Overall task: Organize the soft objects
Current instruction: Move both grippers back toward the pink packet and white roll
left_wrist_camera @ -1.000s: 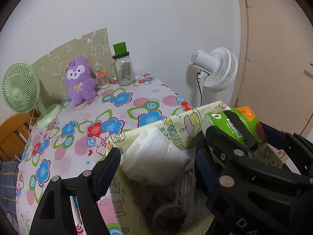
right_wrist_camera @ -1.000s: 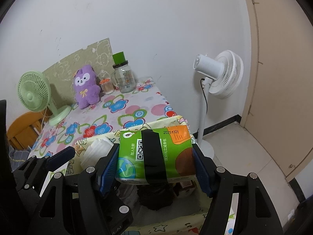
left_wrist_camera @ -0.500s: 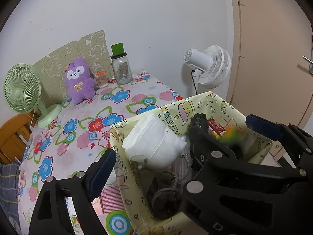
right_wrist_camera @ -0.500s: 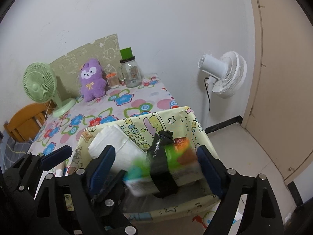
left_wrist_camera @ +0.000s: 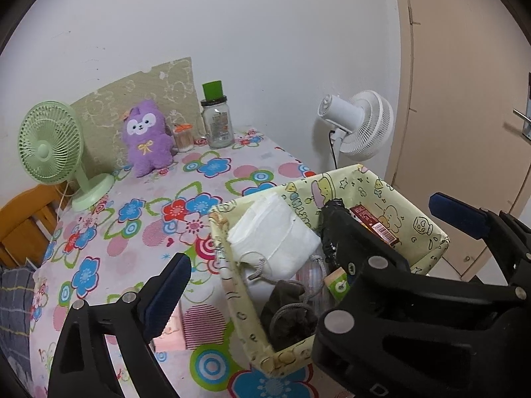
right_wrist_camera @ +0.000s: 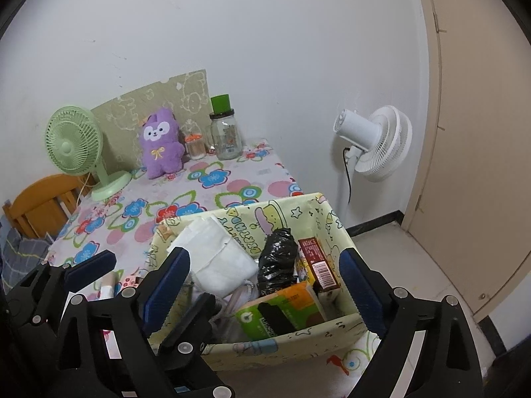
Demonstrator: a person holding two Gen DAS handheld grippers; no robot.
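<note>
Surface (right_wrist_camera: 232, 182): pink, bright flower print
Basket (right_wrist_camera: 298, 335): pale yellow, cartoon print
Plush (right_wrist_camera: 161, 147): purple
Pack (right_wrist_camera: 282, 308): green and orange
Bag (right_wrist_camera: 277, 260): black

Soft, even indoor light; sharp focus, strong fisheye bending, dark corners.

The basket (right_wrist_camera: 335, 229) looks like thin printed cloth, matt. In it: a white quilted cloth pad (right_wrist_camera: 215, 258), a crinkled glossy black plastic bag (right_wrist_camera: 277, 260), and a green tissue pack (right_wrist_camera: 282, 310) in shiny film. The surface (left_wrist_camera: 109, 242) wears a smooth floral cover. At its far edge, a fuzzy plush (left_wrist_camera: 146, 141) and clear glass jar (left_wrist_camera: 217, 126).
</note>
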